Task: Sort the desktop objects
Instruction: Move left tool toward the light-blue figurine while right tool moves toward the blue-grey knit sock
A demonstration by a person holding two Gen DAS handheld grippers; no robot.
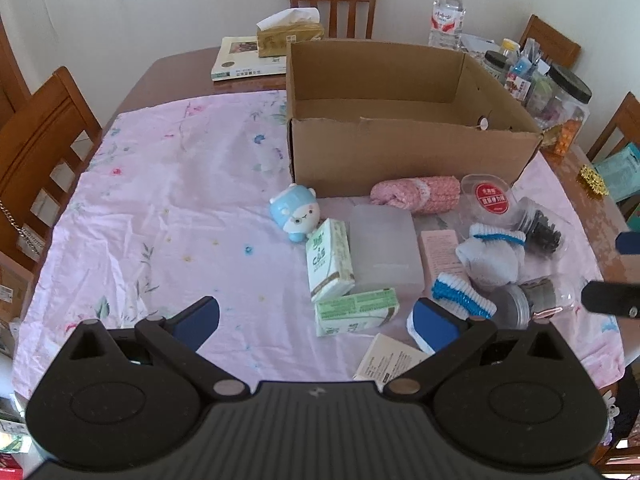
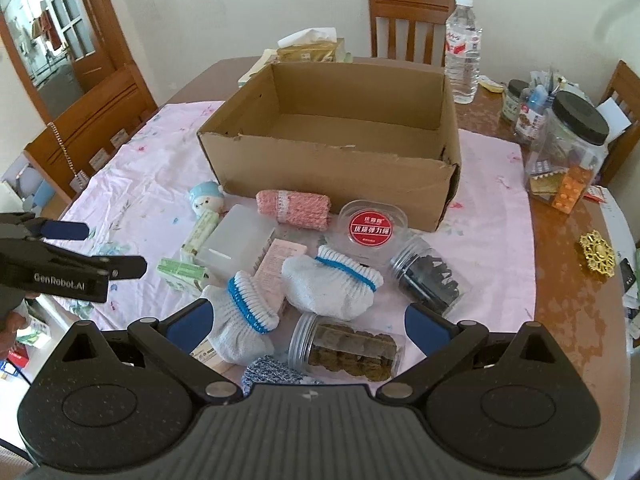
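Observation:
An open, empty cardboard box (image 1: 400,160) (image 2: 332,172) stands on the pink cloth. In front of it lie a blue plush toy (image 1: 296,212), a pink knitted roll (image 2: 294,208), two green tissue packs (image 1: 330,262), a translucent plastic case (image 1: 384,248), a pink carton (image 2: 276,260), two white gloves with blue cuffs (image 2: 328,284), a red-labelled tub (image 2: 370,228) and two clear jars (image 2: 348,348). My left gripper (image 1: 316,322) hovers open above the nearer tissue pack. My right gripper (image 2: 308,322) hovers open over a glove and the brown-filled jar. Neither holds anything.
Behind the box are a tissue box (image 1: 290,34), a book (image 1: 240,60) and a water bottle (image 2: 462,48). Jars and packets (image 2: 568,148) crowd the right side, with a gold ornament (image 2: 596,254) nearer. Wooden chairs (image 1: 44,140) ring the table. Bare pink cloth (image 1: 168,208) spreads left.

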